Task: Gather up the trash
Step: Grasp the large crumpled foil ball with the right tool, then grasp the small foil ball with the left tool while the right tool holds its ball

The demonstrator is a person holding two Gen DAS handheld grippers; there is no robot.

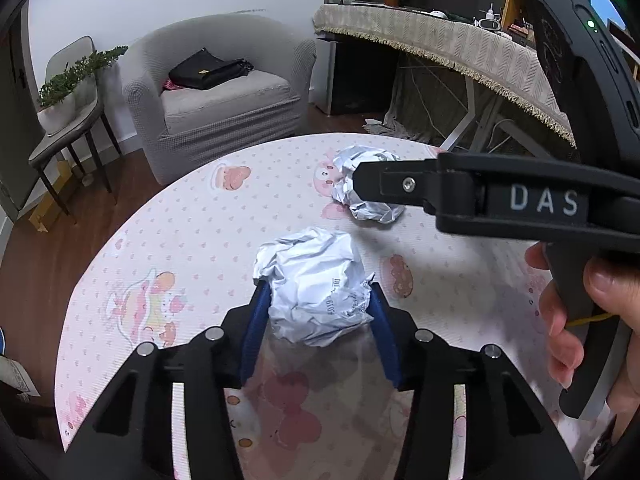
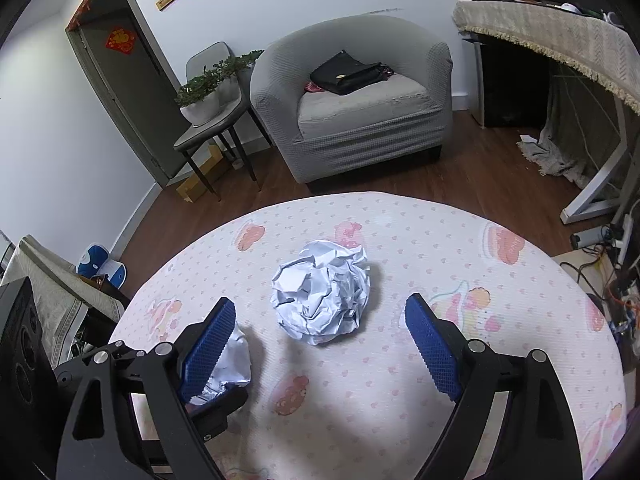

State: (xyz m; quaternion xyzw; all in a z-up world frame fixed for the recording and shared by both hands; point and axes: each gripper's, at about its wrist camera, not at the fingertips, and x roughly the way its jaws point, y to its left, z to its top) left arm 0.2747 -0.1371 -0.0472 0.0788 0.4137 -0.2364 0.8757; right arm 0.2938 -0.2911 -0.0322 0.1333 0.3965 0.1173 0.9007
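On the round table (image 1: 192, 240) with a pink-print cover lie two crumpled white paper balls. The near ball (image 1: 312, 292) sits between the blue pads (image 1: 256, 320) of my left gripper (image 1: 318, 284), which press on both its sides. In the right wrist view that same ball (image 2: 236, 360) peeks out behind my left-hand finger. The far ball (image 2: 320, 296) lies on the table (image 2: 400, 400) at the tips of my right gripper (image 2: 320, 302), whose jaws stand wide apart without touching it. In the left wrist view the right gripper (image 1: 360, 182) hangs over this ball (image 1: 372, 212), with a hand (image 1: 568, 312) holding it.
Beyond the table stands a grey armchair (image 2: 352, 104) with a black bag (image 2: 344, 74) on it. A chair with potted plants (image 2: 204, 96) is at its left. A desk with a fringed cloth (image 2: 560, 36) runs along the right, with cables (image 2: 600, 240) on the floor.
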